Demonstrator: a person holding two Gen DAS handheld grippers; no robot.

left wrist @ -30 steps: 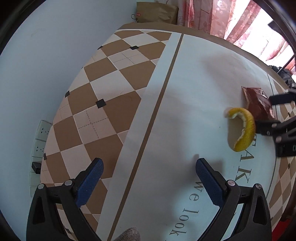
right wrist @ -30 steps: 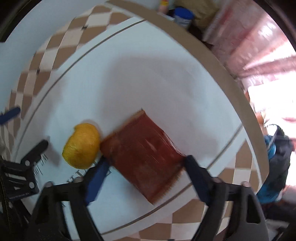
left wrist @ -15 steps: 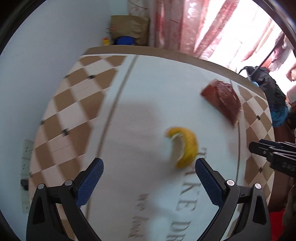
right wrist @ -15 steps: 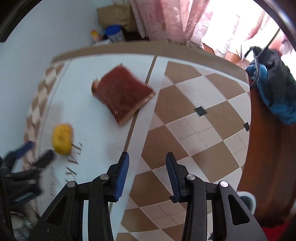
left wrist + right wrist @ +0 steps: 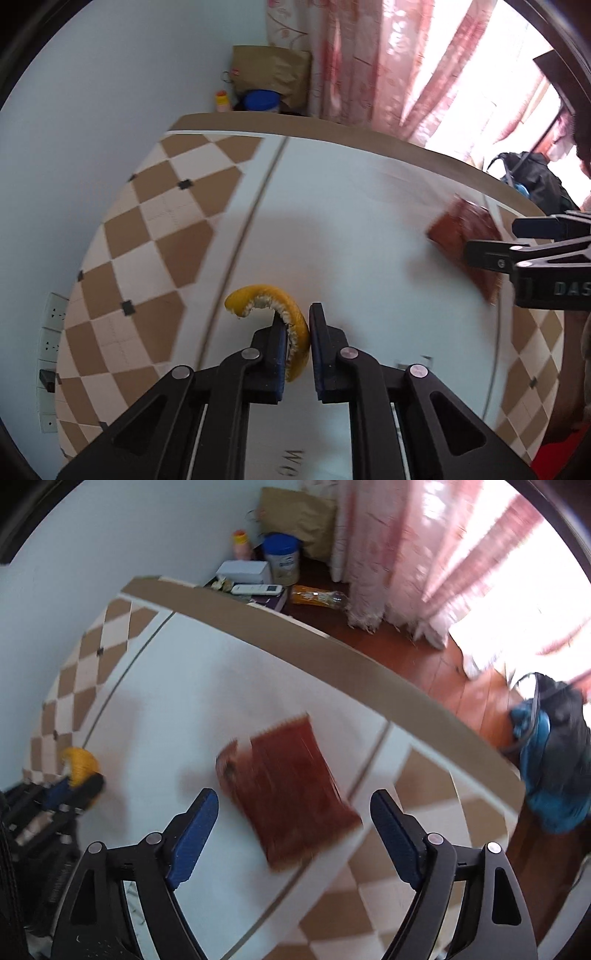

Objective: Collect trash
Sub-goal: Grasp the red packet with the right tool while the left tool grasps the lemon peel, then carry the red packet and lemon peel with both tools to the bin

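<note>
Between my left gripper (image 5: 295, 338) jaws I have the yellow citrus peel (image 5: 280, 314), pinched across its thin curved wall with the pads closed almost to touching. I judge that narrow grip suits it: the peel is a stiff arc, so squeezing the rind edge-on gives the pads two flat faces to bite on, while the free end curls up and away to the left of the fingers. Whether the peel is already off the tablecloth (image 5: 332, 221) I cannot tell from this angle.

My right gripper (image 5: 293, 829) is spread wide and has hold of nothing. Its blue pads sit either side of the near corner of the reddish-brown wrapper (image 5: 288, 786), which lies flat on the cloth just ahead of the fingertips and slightly left of centre. The wrapper is broad and limp-looking, so I take the wide opening as a way to straddle it before closing; the picture is blurred, so I cannot say whether the pads touch it yet.

Off to the far left of the right gripper, the left one shows with the peel in it.

Beyond the table's far edge, well ahead of both grippers, stand a blue-lidded tin (image 5: 281, 559), a brown paper bag (image 5: 295, 517) and pink curtains (image 5: 399, 554). I see no bin, so where this trash must go is unclear.
</note>
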